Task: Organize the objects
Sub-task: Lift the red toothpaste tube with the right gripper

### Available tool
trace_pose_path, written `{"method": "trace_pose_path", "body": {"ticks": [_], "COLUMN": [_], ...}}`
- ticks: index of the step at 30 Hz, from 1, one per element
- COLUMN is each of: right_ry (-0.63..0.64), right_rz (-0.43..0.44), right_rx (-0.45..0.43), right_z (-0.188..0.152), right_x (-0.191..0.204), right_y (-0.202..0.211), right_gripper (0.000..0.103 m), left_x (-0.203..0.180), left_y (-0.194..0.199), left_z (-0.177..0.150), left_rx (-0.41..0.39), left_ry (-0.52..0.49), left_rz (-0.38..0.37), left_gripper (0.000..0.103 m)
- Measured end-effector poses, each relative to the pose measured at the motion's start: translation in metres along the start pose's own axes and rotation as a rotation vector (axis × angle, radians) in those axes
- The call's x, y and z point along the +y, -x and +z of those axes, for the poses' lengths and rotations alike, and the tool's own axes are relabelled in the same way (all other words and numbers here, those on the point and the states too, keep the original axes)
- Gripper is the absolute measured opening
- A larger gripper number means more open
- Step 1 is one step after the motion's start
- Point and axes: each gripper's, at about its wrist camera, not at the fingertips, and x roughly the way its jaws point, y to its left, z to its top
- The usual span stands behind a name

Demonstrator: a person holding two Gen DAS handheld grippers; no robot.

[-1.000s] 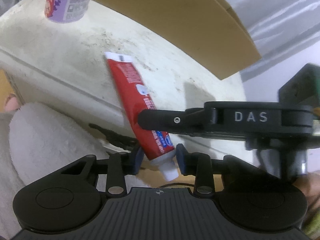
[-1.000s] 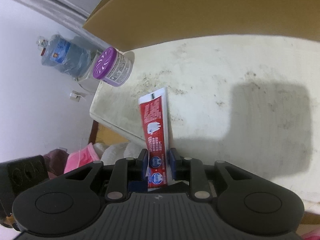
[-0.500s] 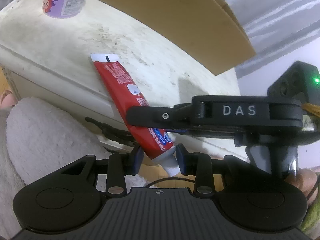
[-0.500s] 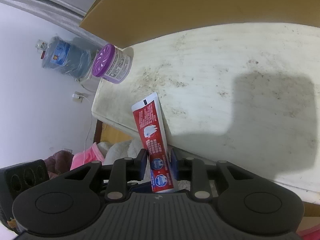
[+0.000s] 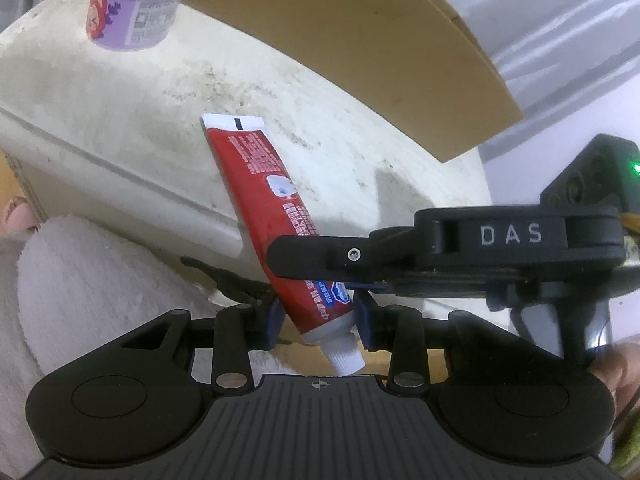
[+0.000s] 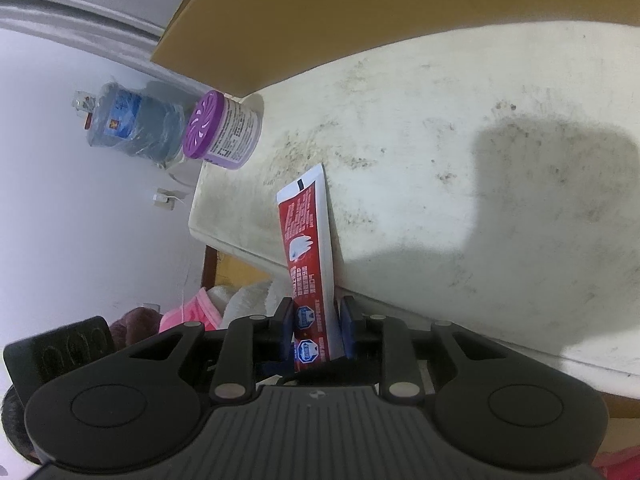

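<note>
A red toothpaste tube (image 5: 272,200) with a white cap lies half over the front edge of a stained white table (image 5: 120,92). My left gripper (image 5: 318,320) is shut on the tube near its cap end. My right gripper (image 6: 316,330) is shut on the same tube (image 6: 308,248) a little higher up; its black finger (image 5: 320,256) crosses the tube in the left wrist view. A purple-lidded air freshener jar (image 5: 136,4) stands at the table's far left corner, also in the right wrist view (image 6: 222,132).
A large cardboard box (image 5: 360,40) stands at the back of the table. A white fluffy cloth (image 5: 92,280) lies below the table edge. A water jug (image 6: 128,124) stands beyond the table, and pink cloth (image 6: 188,312) lies on the floor.
The tube and both grippers have shifted slightly over the table edge and back. Both grippers stay shut on the tube.
</note>
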Motion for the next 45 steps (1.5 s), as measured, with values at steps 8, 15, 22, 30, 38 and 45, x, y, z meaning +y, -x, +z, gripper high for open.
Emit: {"method": "trace_pose_path", "body": {"ticks": [8,15,22,30,38,45], "right_ry": [-0.01,-0.056,-0.118,-0.12,-0.097,-0.083], "right_rz": [0.029,0.039,0.081,0.089,0.084,0.08], "right_rx": [0.01,0.032,0.017,0.002,0.007,0.007], "right_z": [0.0,0.003,0.001,-0.001,0.0,0.001], "right_x": [-0.003,-0.006,-0.014,-0.016,-0.015,-0.015], "right_y": [-0.001,-0.006,-0.007,-0.006,-0.007,-0.004], "right_gripper": [0.027,0.029,0.028,0.026,0.026,0.026], "left_x": [-0.005,-0.01,-0.012,-0.005,-0.002,-0.003], "left_y": [0.004,0.006,0.007,0.006,0.004,0.001], "left_z": [-0.003,-0.005,-0.005,-0.003,-0.001,-0.002], "left_rx": [-0.023,-0.014,-0.007,0.0,0.013,0.013], "left_ry": [-0.055,-0.08,-0.098,-0.081,-0.061,-0.059], "left_rz": [0.035,0.03,0.009,-0.013,-0.033,-0.05], "left_gripper": [0.035,0.035,0.035,0.035,0.037,0.036]}}
